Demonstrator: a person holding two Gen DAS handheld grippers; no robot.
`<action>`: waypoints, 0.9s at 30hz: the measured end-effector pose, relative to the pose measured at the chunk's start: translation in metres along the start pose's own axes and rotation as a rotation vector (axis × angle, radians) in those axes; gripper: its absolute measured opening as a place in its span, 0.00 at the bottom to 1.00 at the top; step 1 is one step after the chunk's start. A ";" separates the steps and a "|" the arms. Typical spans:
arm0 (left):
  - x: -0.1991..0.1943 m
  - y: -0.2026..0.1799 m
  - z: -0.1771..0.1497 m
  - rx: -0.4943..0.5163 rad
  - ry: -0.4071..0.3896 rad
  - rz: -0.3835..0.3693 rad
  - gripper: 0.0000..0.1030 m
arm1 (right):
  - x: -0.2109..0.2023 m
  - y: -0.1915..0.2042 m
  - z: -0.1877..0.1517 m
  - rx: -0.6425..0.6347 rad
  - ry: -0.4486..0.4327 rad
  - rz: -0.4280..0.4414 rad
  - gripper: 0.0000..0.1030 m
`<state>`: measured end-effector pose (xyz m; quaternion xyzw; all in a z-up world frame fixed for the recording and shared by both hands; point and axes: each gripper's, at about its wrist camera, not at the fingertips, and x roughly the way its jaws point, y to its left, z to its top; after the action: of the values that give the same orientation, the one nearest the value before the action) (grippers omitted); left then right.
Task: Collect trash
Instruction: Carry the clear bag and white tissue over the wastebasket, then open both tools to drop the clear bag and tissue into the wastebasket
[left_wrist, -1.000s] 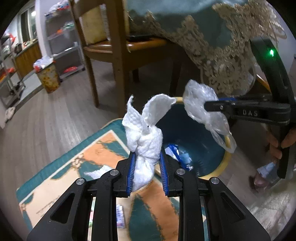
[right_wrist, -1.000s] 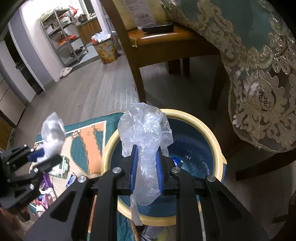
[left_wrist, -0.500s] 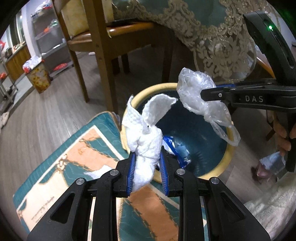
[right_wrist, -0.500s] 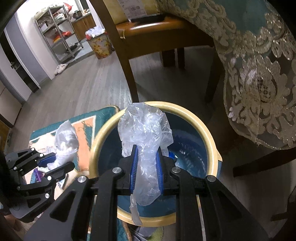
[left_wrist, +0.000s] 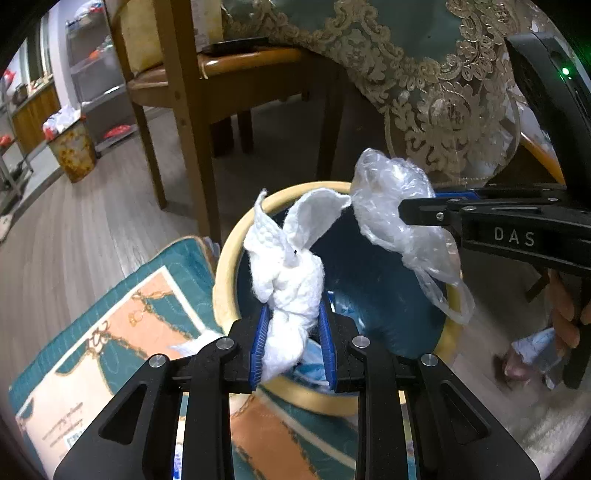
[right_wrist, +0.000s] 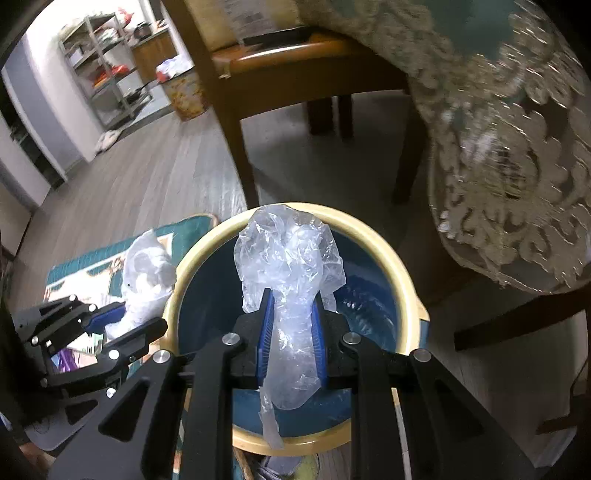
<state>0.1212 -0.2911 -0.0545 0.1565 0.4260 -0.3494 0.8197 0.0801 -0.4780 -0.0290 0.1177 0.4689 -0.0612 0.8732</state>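
From my remote station I record the left claw (left_wrist: 293, 341) level and pointing forward, its blue pads pinching a wad of white tissue (left_wrist: 290, 273) whose upper flaps fan out over the near rim of the yellow-rimmed bin (left_wrist: 221, 266). The bin stands on the floor with the patterned rug (left_wrist: 122, 317) against its left side. In the left wrist view some blue and white wrappers (left_wrist: 343, 306) lie inside the bin; the right wrist view does not show them, since the held plastic covers that part. Moving right in the same view, the right claw (left_wrist: 406, 212) reaches in sideways from the right edge, above the bin's far half, and a crumpled clear plastic bag (left_wrist: 399, 221) hangs from it, its tail drooping over the right rim. The fingers (left_wrist: 565, 310) of the person's right hand wrap the handle below the claw body, a detail only this view gives. In the right wrist view the right claw (right_wrist: 291, 339) sits directly over the bin's blue interior (right_wrist: 207, 306), pads pressed together on the clear plastic bag (right_wrist: 290, 273). The left claw (right_wrist: 122, 321) appears at lower left, just outside the rim. Behind the bin stand a wooden chair (right_wrist: 295, 77) and a hanging lace tablecloth (right_wrist: 517, 177).
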 end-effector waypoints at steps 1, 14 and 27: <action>0.000 -0.001 0.001 -0.001 -0.005 0.002 0.25 | -0.002 -0.003 0.000 0.009 -0.007 -0.005 0.17; -0.005 -0.002 0.007 -0.018 -0.073 0.042 0.73 | -0.014 -0.016 -0.002 0.061 -0.047 -0.007 0.70; -0.043 0.019 -0.008 -0.031 -0.099 0.089 0.88 | -0.018 0.005 0.008 0.059 -0.073 0.018 0.91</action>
<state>0.1131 -0.2541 -0.0253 0.1452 0.3830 -0.3135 0.8567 0.0780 -0.4756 -0.0092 0.1454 0.4337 -0.0713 0.8864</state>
